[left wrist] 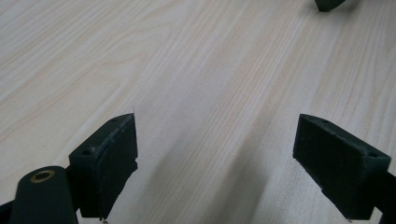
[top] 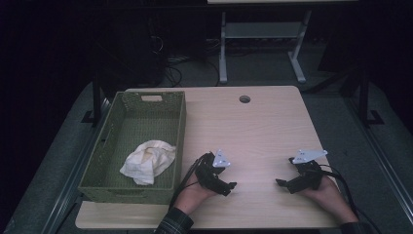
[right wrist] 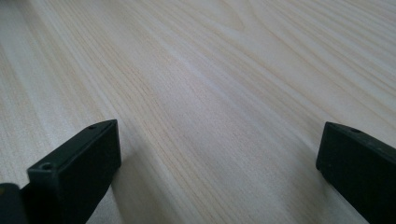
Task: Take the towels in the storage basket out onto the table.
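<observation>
Both hands are low at the near edge of the wooden table [top: 263,126], and each tool sits just above the bare wood. The left gripper [top: 229,187] has its jaws spread wide with nothing between them; the right gripper [top: 281,183], well apart from it, is spread wide and empty too. Off to the left, a crumpled white cloth [top: 147,161] lies inside the green basket [top: 180,141].

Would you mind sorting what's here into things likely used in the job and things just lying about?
Likely in use:
- cloth, lying in the basket
- left gripper, open
- right gripper, open

Just there:
- table, its hole
- desk frame behind
</observation>
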Demonstrator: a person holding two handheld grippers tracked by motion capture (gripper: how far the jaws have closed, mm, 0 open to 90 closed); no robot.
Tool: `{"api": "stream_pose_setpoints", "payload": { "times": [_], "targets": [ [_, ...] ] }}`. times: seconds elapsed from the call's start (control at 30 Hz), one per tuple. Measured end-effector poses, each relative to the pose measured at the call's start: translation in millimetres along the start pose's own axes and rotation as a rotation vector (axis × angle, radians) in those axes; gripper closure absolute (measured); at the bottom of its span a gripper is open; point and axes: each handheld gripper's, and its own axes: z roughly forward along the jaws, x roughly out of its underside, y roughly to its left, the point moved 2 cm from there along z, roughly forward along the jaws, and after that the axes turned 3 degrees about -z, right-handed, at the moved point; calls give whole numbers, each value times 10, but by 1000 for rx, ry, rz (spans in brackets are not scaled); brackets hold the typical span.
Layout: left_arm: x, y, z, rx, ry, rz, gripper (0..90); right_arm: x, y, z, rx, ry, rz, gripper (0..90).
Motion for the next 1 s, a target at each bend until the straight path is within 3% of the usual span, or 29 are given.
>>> {"api": "stream_pose_setpoints", "payload": {
  "times": [0.67,1.0],
  "targets": [
    [-62,22,-164,-30,-30,-21,132,3,5,-4,0,1,3,0],
    [-97,27,-217,-18,-39,-32,132,3,5,-4,0,1,3,0]
  ]
}}
